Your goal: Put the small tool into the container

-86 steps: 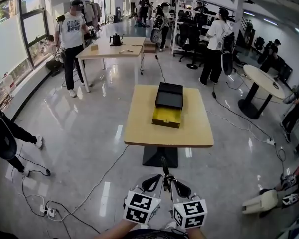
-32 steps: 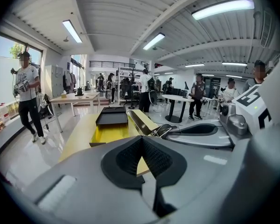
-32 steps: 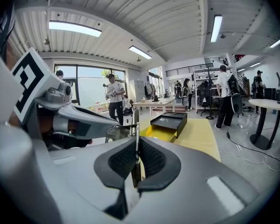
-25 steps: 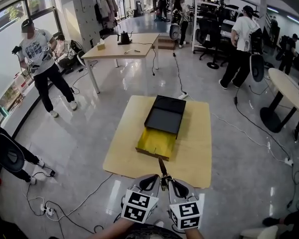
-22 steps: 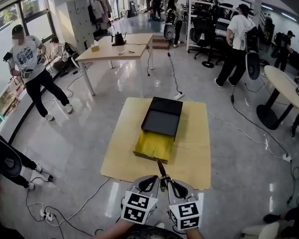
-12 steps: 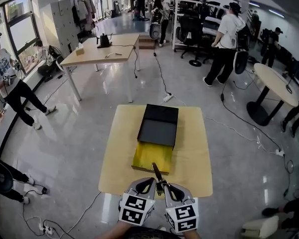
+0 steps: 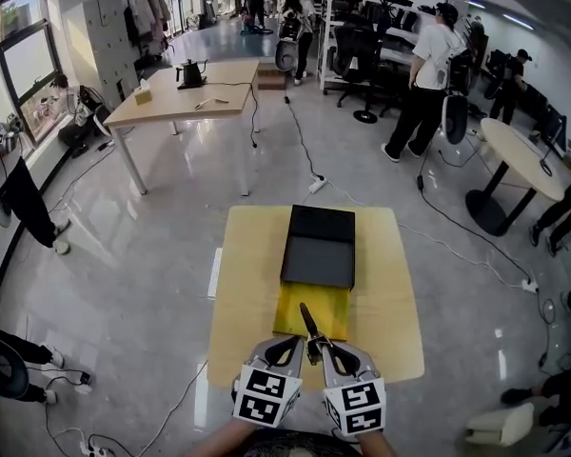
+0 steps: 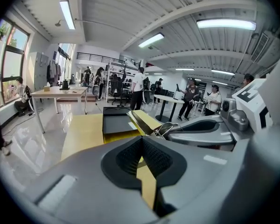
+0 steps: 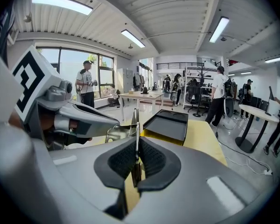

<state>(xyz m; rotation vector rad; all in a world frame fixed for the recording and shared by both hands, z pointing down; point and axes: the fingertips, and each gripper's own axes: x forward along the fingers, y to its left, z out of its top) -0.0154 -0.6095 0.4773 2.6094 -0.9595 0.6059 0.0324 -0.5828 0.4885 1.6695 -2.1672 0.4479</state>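
A black box (image 7: 319, 246) lies on the yellow table (image 7: 247, 293) with its yellow drawer (image 7: 293, 312) pulled out toward me. A slim metal small tool (image 7: 306, 320) points over the drawer's near end. My right gripper (image 7: 322, 347) is shut on it; in the right gripper view the thin tool (image 9: 136, 125) stands clamped between the pads of the right gripper (image 9: 136, 143). My left gripper (image 7: 296, 345) sits right beside it. In the left gripper view the left gripper (image 8: 141, 141) is shut with nothing between its pads, and the tool (image 8: 143, 122) shows to the right.
A long wooden table (image 7: 186, 89) stands farther back and a round table (image 7: 521, 155) at the right. Several people stand around the room. Cables (image 7: 457, 246) run over the glossy floor beside the yellow table.
The yellow table has come much closer. Both grippers, with the tool, have gone from over the floor to above the table's near end, the tool's tip now over the open drawer.
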